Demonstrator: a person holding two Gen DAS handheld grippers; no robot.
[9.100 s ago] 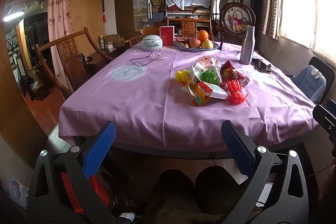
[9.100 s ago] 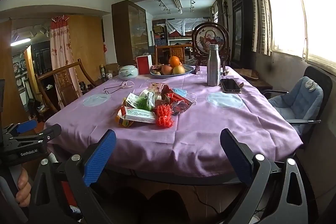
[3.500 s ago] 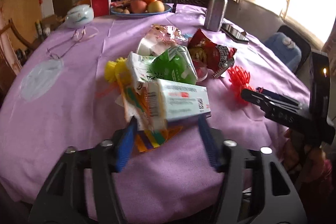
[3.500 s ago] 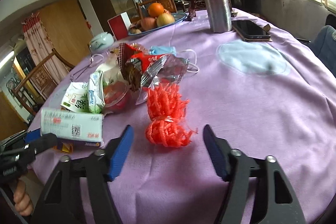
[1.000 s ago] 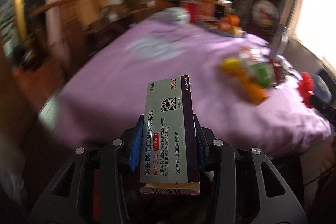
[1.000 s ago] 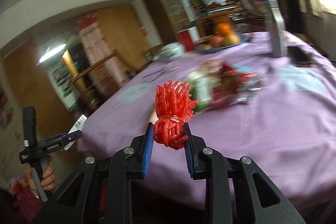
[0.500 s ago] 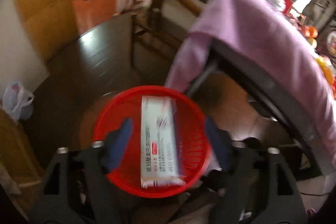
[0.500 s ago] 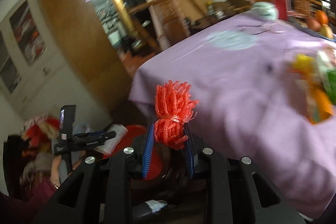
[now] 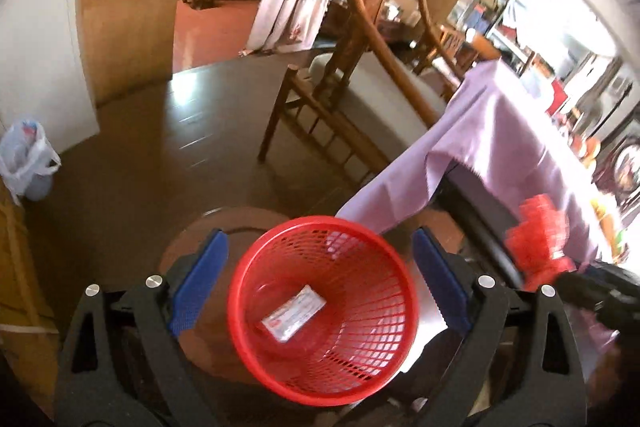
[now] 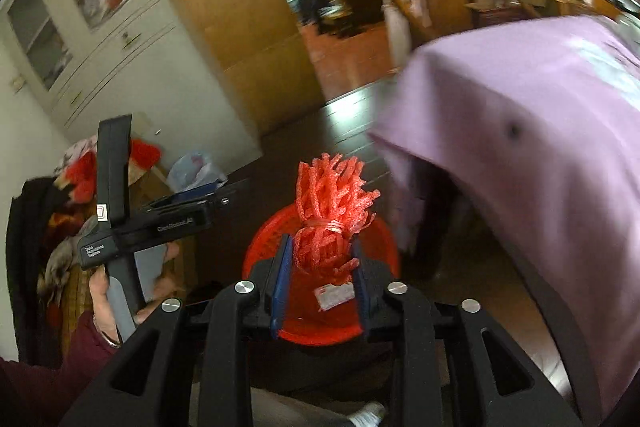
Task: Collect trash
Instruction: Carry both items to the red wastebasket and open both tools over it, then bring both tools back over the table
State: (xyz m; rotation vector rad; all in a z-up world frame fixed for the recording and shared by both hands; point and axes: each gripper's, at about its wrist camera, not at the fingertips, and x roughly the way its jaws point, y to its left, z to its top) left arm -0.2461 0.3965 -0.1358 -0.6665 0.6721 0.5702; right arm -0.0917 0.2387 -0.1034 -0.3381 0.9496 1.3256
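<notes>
— Red plastic mesh is all you need to aim for: the red wastebasket (image 9: pixel 324 311) stands on the dark floor beside the corner of the purple tablecloth (image 9: pixel 496 143), and the left gripper (image 9: pixel 320 287) hangs right over its mouth, jaws spreading wide with nothing between them. The white medicine box (image 9: pixel 294 311) lies flat on the basket bottom.

— And the other one?

— The right gripper (image 10: pixel 320 279) has the red foam net bundle (image 10: pixel 330 215) between its blue pads (image 10: pixel 280 277), and its jaws are just beginning to part; the bundle sits there yet, its frayed end up. From the right wrist view the basket lies directly beyond the fingertips, so the line looks good. I'd judge the best release is to let go only while the bundle is over the middle of the opening, since foam net is light and may bounce off the rim. The left gripper should draw aside so the two tools don't collide.

— What's changed from half a second ago?

— Then the box was falling between the left jaws, which stood narrower. Now it rests inside. The right gripper was back near the table edge, squeezed firmly on the bundle; now it is over the basket.
</notes>
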